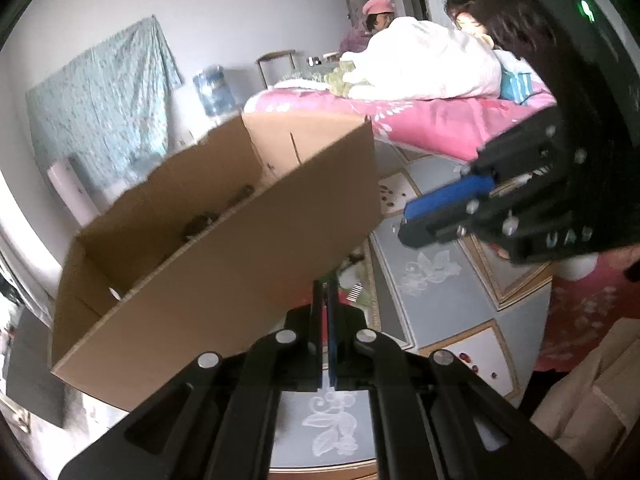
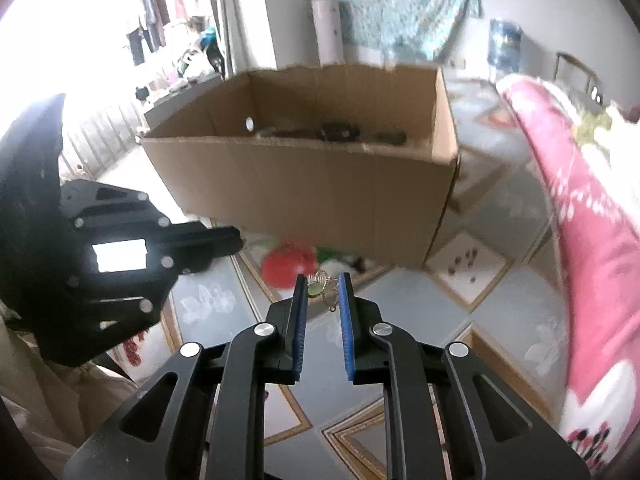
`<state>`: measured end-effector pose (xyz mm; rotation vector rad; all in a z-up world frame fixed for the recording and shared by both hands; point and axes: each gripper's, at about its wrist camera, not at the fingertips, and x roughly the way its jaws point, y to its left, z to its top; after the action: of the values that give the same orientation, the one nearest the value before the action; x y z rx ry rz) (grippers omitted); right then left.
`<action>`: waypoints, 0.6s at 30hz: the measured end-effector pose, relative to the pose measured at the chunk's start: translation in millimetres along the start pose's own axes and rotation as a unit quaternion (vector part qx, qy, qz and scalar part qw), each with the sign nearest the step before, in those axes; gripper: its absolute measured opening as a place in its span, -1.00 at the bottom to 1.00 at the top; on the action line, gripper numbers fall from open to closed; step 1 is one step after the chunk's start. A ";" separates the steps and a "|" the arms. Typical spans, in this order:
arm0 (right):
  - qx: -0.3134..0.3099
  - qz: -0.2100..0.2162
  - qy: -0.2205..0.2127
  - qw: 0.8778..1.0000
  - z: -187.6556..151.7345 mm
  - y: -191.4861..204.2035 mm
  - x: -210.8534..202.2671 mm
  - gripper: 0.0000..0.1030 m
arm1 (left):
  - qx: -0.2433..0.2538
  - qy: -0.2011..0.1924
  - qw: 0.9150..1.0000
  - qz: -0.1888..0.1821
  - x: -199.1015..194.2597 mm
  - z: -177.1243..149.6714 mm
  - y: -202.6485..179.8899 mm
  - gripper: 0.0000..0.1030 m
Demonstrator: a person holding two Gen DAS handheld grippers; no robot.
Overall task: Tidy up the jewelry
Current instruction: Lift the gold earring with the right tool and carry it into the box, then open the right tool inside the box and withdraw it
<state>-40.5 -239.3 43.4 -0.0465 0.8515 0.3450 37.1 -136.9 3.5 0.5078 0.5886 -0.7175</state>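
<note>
An open cardboard box [image 2: 304, 184] stands ahead on the table with several dark pieces lying inside; it fills the left of the left wrist view too, cardboard box [image 1: 224, 264]. My right gripper [image 2: 323, 290] is shut on a small silver ornament with a green stone [image 2: 326, 292], held at the fingertips in front of the box. The right gripper [image 1: 404, 220] also shows from the side in the left wrist view. My left gripper [image 1: 325, 284] is shut with nothing seen between its pads, its tips at the box's lower edge. Left gripper [image 2: 236, 240] points at the box's near bottom corner.
The table [image 2: 400, 304] has a grey glass top with white flower prints and gold-framed panels. Small beads [image 2: 464, 260] lie on a white panel; a red and green object [image 2: 288, 268] sits by the box. A pink bedspread [image 2: 592, 240] is on the right. People [image 1: 424, 52] are behind.
</note>
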 end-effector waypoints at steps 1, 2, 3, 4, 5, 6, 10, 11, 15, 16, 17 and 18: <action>-0.005 -0.001 -0.006 1.000 2.8 0.8 -3.2 -0.74 | -0.001 -0.003 1.000 0.000 -0.8 -0.7 1.6 -0.98; -0.008 -0.002 -0.009 1.000 4.0 1.3 -4.7 -0.74 | -0.006 -0.005 1.000 -0.003 -0.4 -2.7 3.6 -0.97; -0.009 -0.003 -0.011 1.000 1.6 1.4 -3.5 -0.74 | -0.010 -0.005 1.000 -0.007 0.9 -4.5 5.8 -0.98; -0.012 -0.003 -0.012 1.000 2.4 1.7 -4.0 -0.74 | -0.020 0.000 1.000 -0.011 5.0 -8.6 9.3 -0.98; -0.012 -0.002 -0.015 1.000 3.6 1.7 -4.2 -0.74 | -0.031 0.007 0.999 -0.011 9.5 -13.2 13.0 -0.98; -0.014 -0.002 -0.018 1.000 6.4 2.8 -6.3 -0.74 | -0.037 0.010 0.999 -0.011 12.5 -15.3 15.1 -0.98; -0.026 0.001 -0.035 0.999 16.3 6.6 -13.0 -0.74 | -0.067 -0.009 0.998 -0.009 -2.5 -13.4 30.1 -0.98; -0.028 0.003 -0.040 0.999 19.2 7.8 -14.4 -0.74 | -0.073 -0.017 0.997 -0.009 -8.6 -10.2 33.6 -0.98; -0.040 0.019 -0.075 0.996 42.2 8.3 -25.0 -0.74 | -0.104 -0.069 0.992 -0.022 -43.6 10.3 55.8 -0.98; -0.043 0.022 -0.081 0.996 47.4 8.4 -26.6 -0.74 | -0.108 -0.078 0.991 -0.024 -49.3 15.1 59.8 -0.98; -0.047 0.027 -0.090 0.994 55.4 7.8 -28.5 -0.74 | -0.113 -0.090 0.989 -0.026 -55.8 21.2 65.5 -0.97; -0.052 0.029 -0.097 0.994 63.5 7.1 -28.9 -0.74 | -0.116 -0.097 0.988 -0.027 -59.8 25.6 68.9 -0.97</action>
<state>-14.0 -229.5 107.6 -0.0839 0.6435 0.4420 58.9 -80.6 76.5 0.2030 0.4972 -0.7296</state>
